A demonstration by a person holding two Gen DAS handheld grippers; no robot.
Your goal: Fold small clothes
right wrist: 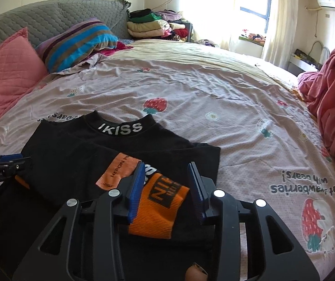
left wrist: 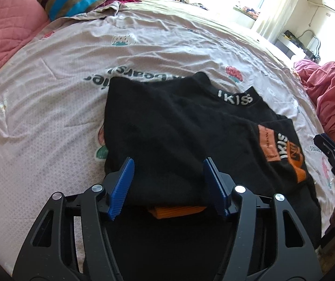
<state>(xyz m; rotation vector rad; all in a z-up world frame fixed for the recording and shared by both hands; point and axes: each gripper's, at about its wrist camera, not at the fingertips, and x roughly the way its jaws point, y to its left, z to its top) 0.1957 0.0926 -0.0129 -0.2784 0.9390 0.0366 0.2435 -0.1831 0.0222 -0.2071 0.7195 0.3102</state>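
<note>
A black sweater (left wrist: 167, 117) with orange cuffs lies partly folded on the bed sheet (left wrist: 74, 58), its "IKISS" collar (right wrist: 120, 128) at the far side. My left gripper (left wrist: 169, 162) is open over the sweater's near edge, black cloth lying slack between its blue pads and an orange cuff (left wrist: 176, 210) just below. My right gripper (right wrist: 167, 164) is open astride the other orange cuff (right wrist: 158, 210), which rests on the sweater (right wrist: 74, 154); the left pad is at the cuff's edge, the right pad stands apart. Each gripper shows at the other view's edge: right gripper (left wrist: 324, 142), left gripper (right wrist: 15, 160).
A pink pillow (right wrist: 6, 75) and a striped pillow (right wrist: 78, 44) lie at the head of the bed. A stack of folded clothes (right wrist: 148, 25) sits at the far side. A bunched pink blanket (right wrist: 333, 98) fills the right edge. Strawberry-print sheet (right wrist: 214, 93) spreads beyond the sweater.
</note>
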